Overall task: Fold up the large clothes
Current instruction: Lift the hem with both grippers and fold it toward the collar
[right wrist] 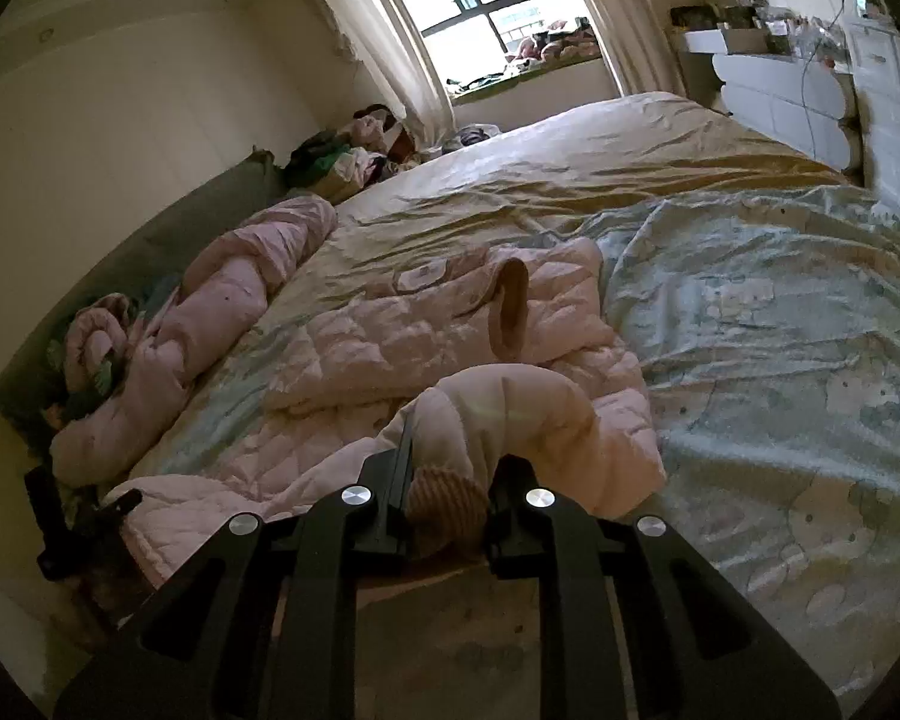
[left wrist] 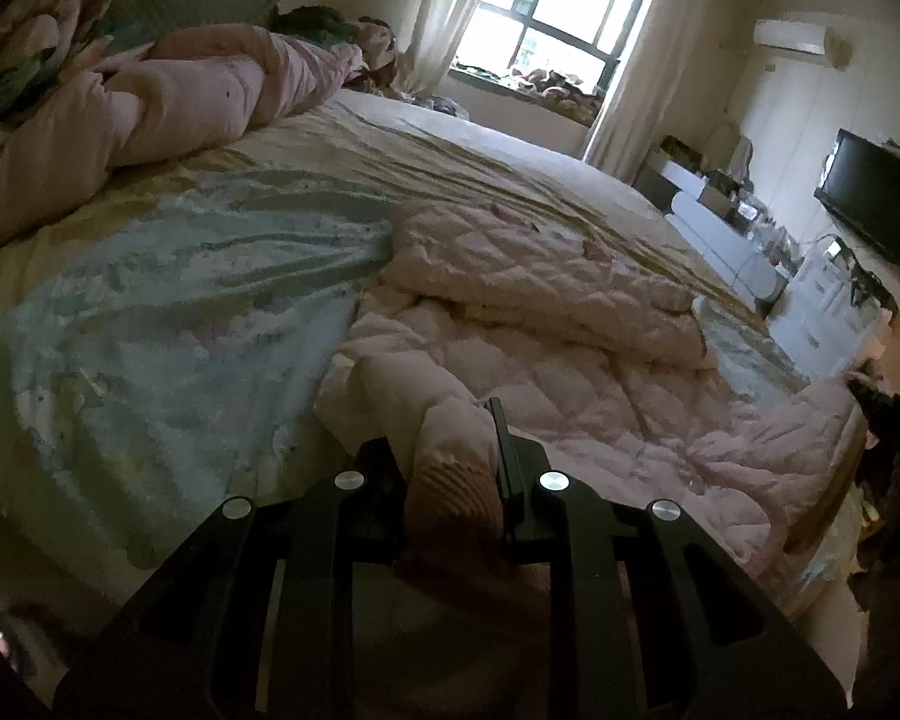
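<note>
While both black two-finger grippers sit low over the near edge of the bed [left wrist: 510, 138], each one pinches a ribbed cuff of the pale pink quilted jacket [left wrist: 546, 300]. Seen from the left wrist, the left gripper [left wrist: 450, 468] has its fingers pressed onto a salmon-coloured knit cuff [left wrist: 453, 480], and the sleeve [left wrist: 402, 396] rises out of the jaws and bends back to the body of the garment. Seen from the right wrist, the right gripper [right wrist: 447, 480] clamps the other ribbed cuff [right wrist: 444, 495], and that sleeve [right wrist: 510, 402] arches up and over to the right before it joins the jacket [right wrist: 426, 324].

The jacket lies spread on the near half of the bed, close to the near edge, with its upper part folded over itself and its collar and a small chest patch [right wrist: 420, 276] towards the far side. Under it lies a light blue printed sheet [right wrist: 780, 324] over a yellowish bedcover [right wrist: 600, 144]. A second pink padded garment [right wrist: 222, 300] lies crumpled along the headboard edge, apart from the jacket, beside a grey-green pillow [right wrist: 210, 204].

Beyond the far edge of the bed stands a bright window [left wrist: 558, 6] with pale curtains [left wrist: 636, 60]. A dark flat television [left wrist: 876, 192] hangs on the wall at the foot side, above white drawers [left wrist: 714, 234].
</note>
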The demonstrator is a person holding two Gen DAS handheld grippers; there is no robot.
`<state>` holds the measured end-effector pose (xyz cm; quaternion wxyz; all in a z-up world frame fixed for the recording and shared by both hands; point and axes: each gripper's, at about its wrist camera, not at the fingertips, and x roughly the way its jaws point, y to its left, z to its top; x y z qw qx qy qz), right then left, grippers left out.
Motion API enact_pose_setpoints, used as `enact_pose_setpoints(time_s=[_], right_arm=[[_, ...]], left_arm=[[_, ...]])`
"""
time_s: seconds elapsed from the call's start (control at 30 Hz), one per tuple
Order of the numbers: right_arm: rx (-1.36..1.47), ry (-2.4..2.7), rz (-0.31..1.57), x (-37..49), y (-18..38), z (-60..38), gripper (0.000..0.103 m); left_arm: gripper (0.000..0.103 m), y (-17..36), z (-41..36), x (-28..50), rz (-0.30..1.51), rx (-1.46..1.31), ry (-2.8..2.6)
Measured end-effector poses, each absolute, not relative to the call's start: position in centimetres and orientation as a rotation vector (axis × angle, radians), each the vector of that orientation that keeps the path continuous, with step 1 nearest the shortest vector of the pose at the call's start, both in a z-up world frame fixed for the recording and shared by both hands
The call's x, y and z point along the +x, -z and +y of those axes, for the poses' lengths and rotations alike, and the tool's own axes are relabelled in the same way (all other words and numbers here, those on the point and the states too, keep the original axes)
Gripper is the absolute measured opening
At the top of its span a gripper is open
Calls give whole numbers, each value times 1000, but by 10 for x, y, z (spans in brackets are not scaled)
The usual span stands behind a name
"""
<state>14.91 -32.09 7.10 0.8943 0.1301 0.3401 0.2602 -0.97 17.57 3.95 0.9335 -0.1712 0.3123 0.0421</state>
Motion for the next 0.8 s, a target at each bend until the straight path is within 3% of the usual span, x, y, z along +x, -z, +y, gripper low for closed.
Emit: enact_pose_setpoints(time_s=[0.8], right_arm=[[336, -530, 601, 182, -80, -329, 15]], left_arm=[[14, -84, 183, 35, 590, -335, -92]])
